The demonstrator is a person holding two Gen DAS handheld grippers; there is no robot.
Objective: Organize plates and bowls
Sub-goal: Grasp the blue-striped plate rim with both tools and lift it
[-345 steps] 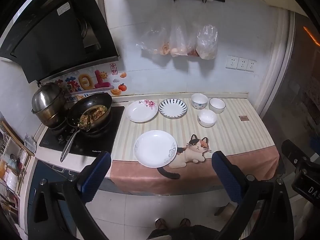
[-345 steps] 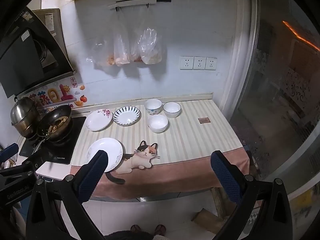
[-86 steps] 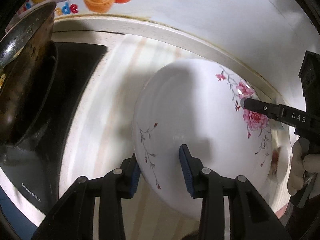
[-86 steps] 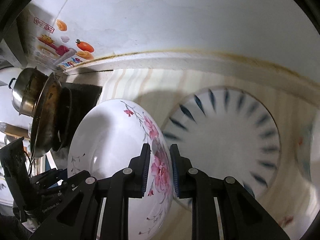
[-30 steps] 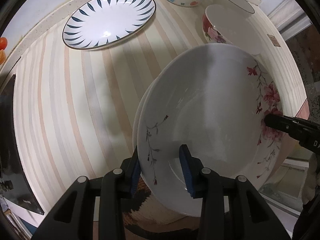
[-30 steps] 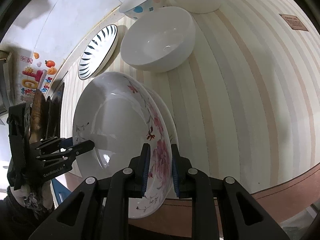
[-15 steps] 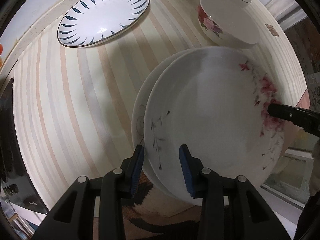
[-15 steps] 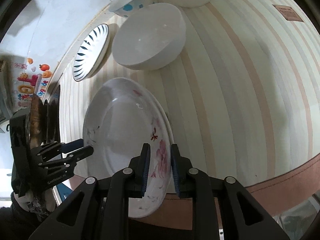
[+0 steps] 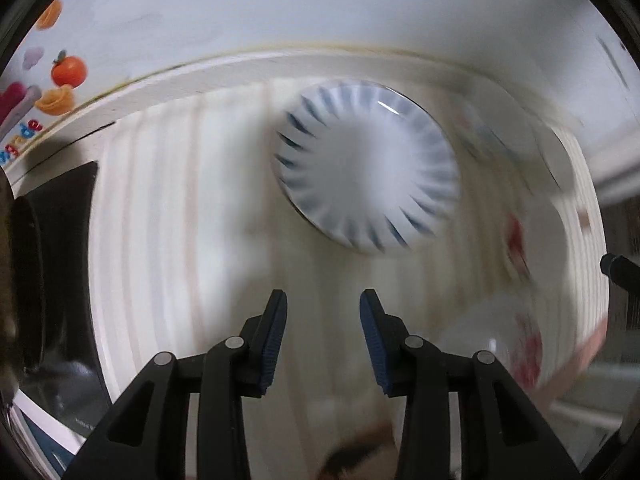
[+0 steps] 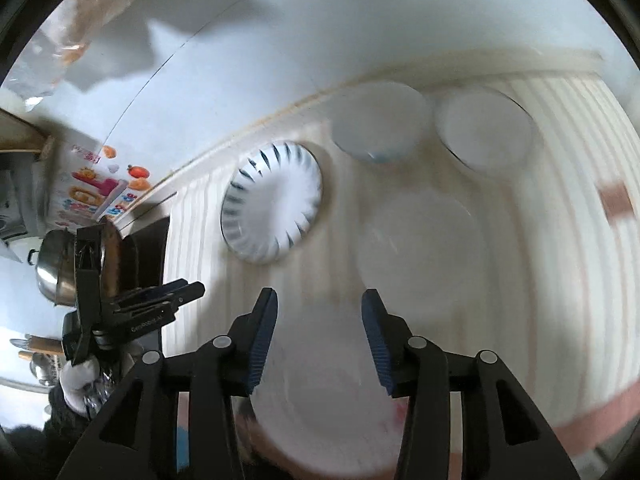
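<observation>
- Left gripper (image 9: 323, 322) hangs over the striped counter mat (image 9: 180, 208), jaws spread wide, nothing between the blue pads.
- Right gripper (image 10: 319, 320) is just as wide apart and empty, poised above the near edge of the mat.
- Blue-striped plate (image 9: 366, 166) lies flat near the back wall, well ahead of the left fingertips; the frame is blurred.
- Floral plate (image 10: 320, 412) sits low in the right wrist view, directly under the right jaws; whether another plate lies beneath it, I cannot tell.
- 3 bowls (image 10: 378, 120) cluster to the right of the striped plate, 2 by the wall, 1 nearer.
- Black stovetop (image 9: 60, 240) flanks the mat's left side.
</observation>
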